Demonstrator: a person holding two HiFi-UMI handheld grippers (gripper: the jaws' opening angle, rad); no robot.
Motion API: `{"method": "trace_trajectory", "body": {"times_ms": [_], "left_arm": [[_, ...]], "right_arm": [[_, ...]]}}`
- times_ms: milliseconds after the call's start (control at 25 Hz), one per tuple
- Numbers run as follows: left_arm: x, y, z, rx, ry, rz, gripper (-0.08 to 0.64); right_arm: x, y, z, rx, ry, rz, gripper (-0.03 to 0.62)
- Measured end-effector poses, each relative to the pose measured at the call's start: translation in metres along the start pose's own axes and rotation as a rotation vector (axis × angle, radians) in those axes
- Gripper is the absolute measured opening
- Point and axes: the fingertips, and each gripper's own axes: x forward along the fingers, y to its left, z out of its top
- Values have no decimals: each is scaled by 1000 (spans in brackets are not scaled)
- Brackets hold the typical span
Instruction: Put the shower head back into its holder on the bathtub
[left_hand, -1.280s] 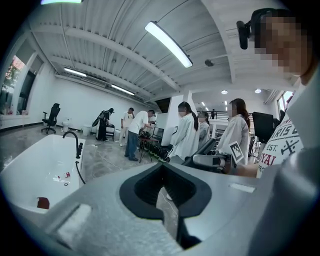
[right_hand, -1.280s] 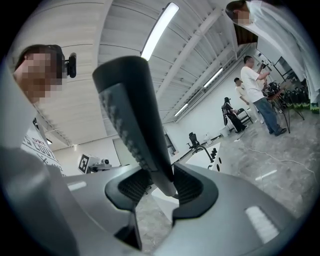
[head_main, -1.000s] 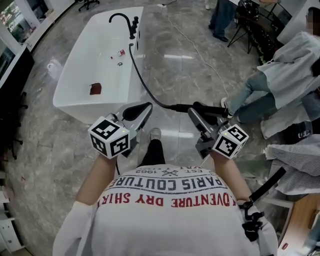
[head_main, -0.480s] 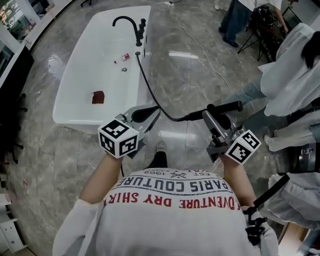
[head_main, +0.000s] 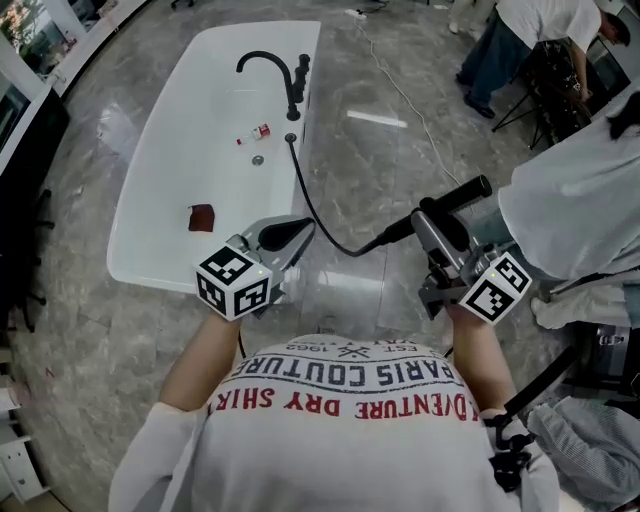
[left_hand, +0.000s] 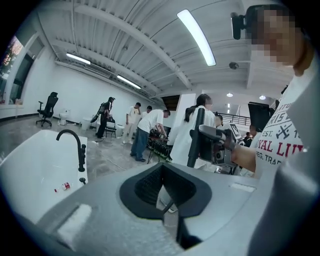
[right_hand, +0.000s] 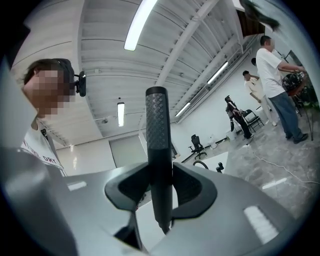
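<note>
While right gripper (head_main: 432, 218) holds shower head (head_main: 470, 190), bottle (head_main: 260, 132), perhaps, lies in bathtub (head_main: 190, 120).

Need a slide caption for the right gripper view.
Right gripper clamped on the black shower head, bystanders in the background.

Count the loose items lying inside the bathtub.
2. A small red-and-white bottle lies near the black faucet. A dark red item lies toward the near end of the bathtub. The tub's near corner is partly hidden.

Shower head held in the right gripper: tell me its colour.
Black, finely dotted; the shower head shows best in the right gripper view.
</note>
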Motion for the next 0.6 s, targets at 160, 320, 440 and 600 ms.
{"method": "trace_trajectory", "body": {"times_ms": [160,320,440,600], "left_arm": [[7,19,2,20,-11,-20,3],[18,28,-10,48,27,-31,3],[30,32,-19,61,58,-32,3],[48,36,-30,50,75,-8,3]], "right_arm": [[21,-15,8,0,3,-10,140],[34,-28,12,12,-1,-11,140],[38,-35,21,21,-15,-9,140],[39,-43,36,-2,-24,27,140]]}}
